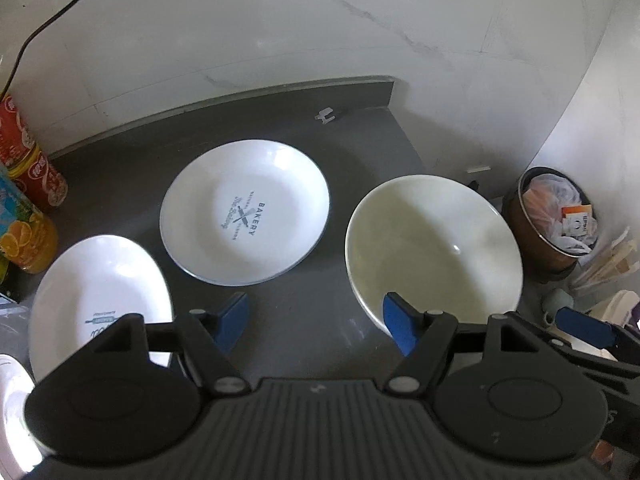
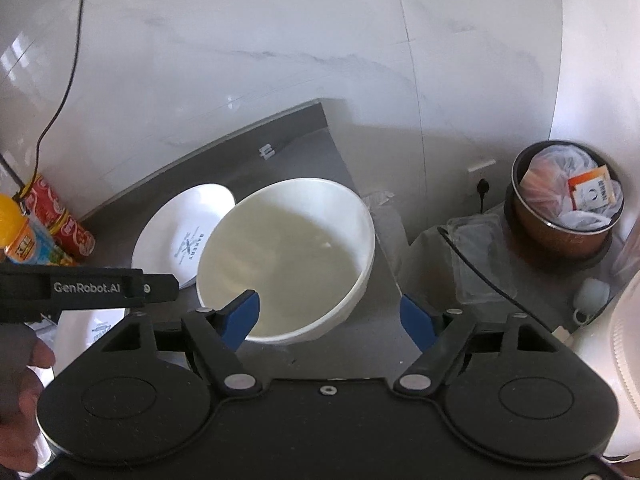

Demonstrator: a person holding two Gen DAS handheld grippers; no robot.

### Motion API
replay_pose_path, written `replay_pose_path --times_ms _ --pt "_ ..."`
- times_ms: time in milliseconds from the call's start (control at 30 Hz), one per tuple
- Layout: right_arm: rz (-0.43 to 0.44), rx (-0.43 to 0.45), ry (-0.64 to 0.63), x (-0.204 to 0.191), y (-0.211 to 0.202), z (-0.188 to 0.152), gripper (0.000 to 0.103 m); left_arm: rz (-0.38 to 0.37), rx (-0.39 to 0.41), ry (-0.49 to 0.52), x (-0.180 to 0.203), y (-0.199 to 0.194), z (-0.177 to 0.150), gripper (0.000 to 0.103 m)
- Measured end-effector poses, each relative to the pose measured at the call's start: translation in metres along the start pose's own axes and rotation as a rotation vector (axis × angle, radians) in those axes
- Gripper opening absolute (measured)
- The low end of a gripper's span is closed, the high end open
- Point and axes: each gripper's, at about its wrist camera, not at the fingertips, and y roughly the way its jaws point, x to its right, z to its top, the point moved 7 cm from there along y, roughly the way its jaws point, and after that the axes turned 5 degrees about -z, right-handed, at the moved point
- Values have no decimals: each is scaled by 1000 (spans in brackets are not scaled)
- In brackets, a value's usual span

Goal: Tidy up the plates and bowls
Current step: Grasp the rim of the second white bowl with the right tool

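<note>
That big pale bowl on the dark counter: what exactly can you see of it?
The bowl is large, deep and round, cream-white inside with a glossy, ceramic-looking surface and a plain rim. It looks empty and stands upright on the dark grey counter, near the counter's right edge, to the right of the white plate printed BAKERY. In the right wrist view its rim hides part of that plate; whether they touch is unclear. The right gripper is open at the bowl's near rim, one blue finger over the rim, not clamping it.
</note>
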Motion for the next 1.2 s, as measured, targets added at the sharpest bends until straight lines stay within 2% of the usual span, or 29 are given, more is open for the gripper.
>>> replay_pose_path --times_ms 67,233,367,467,500,567,600,633,667,767,1067,1200 --pt "7 -8 11 3 6 1 74 10 4 -9 1 5 3 72" --pt "23 -39 42 10 23 1 59 4 9 -14 6 16 9 71" --pt "-16 -54 66 14 35 4 49 -25 17 -7 8 30 13 67" --pt "-41 -49 78 15 43 8 41 -21 -7 -18 7 45 15 61" --pt "-40 -46 80 15 45 8 37 -23 -12 -15 8 50 15 56" --pt "-39 -52 83 15 49 8 23 -21 -40 -18 9 60 14 38" --pt "-45 -60 75 15 51 7 16 -28 -55 -32 7 64 14 20" --pt "-45 -59 65 14 51 7 16 -48 -62 -55 5 66 13 10" --pt "-37 -57 63 13 50 7 16 -66 -64 -86 4 65 13 5" --pt "-23 -41 52 10 43 7 16 -57 -57 -79 4 58 12 5" --pt "-32 7 27 -2 13 3 16 -118 -18 -71 -4 23 14 5" --pt "-25 9 20 -13 0 2 16 -103 -7 -57 -9 7 14 5"
